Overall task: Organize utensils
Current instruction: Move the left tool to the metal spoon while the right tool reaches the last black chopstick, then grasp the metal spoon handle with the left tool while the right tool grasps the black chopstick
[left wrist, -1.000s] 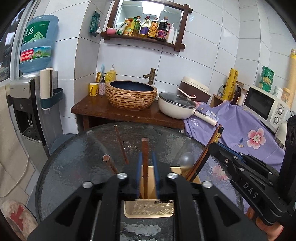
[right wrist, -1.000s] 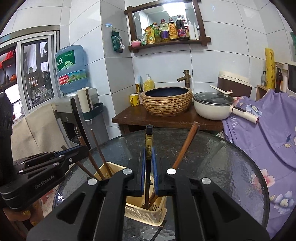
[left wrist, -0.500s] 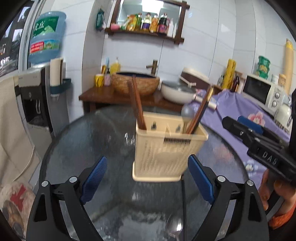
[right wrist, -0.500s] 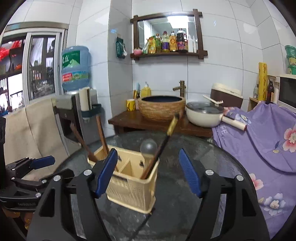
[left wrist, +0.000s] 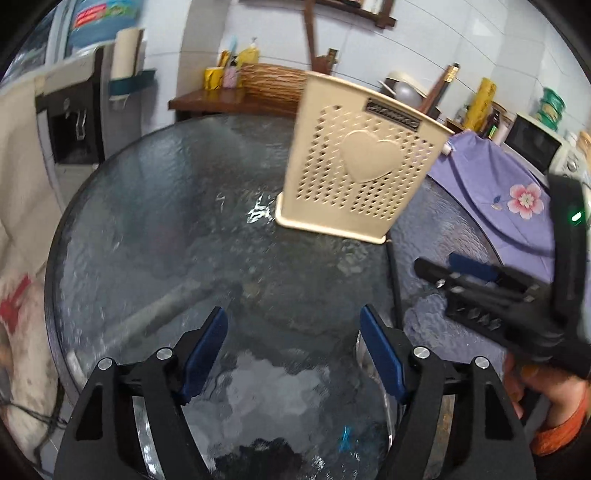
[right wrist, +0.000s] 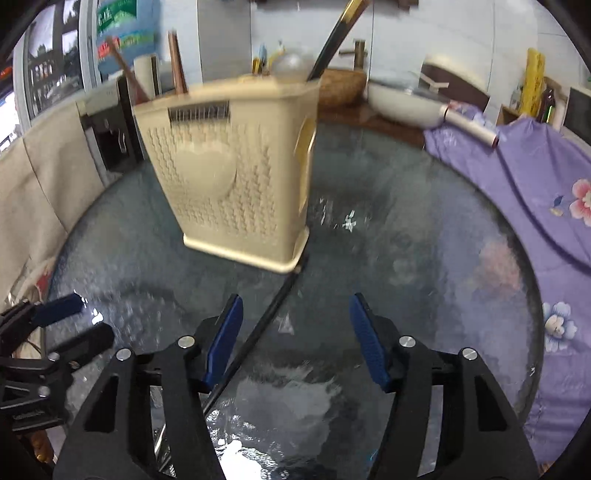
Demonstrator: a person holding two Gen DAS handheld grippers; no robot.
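I see cream basket [left wrist: 354,158] standing on round glass table [left wrist: 155,206], sticks and spoon poking out top. My left claw [left wrist: 295,350] spread wide, holding nothing, low over glass. My right claw [right wrist: 295,339] spread wide too, holding nothing. One dark chopstick [right wrist: 258,332] lies flat on glass, tip touching basket corner.

Holder on the surface, a loose utensil before it

The utensil holder [right wrist: 236,177] stands mid-surface [right wrist: 406,240]; chopsticks [right wrist: 334,35] stand inside; a loose utensil [right wrist: 258,328] runs from its base toward the near edge.
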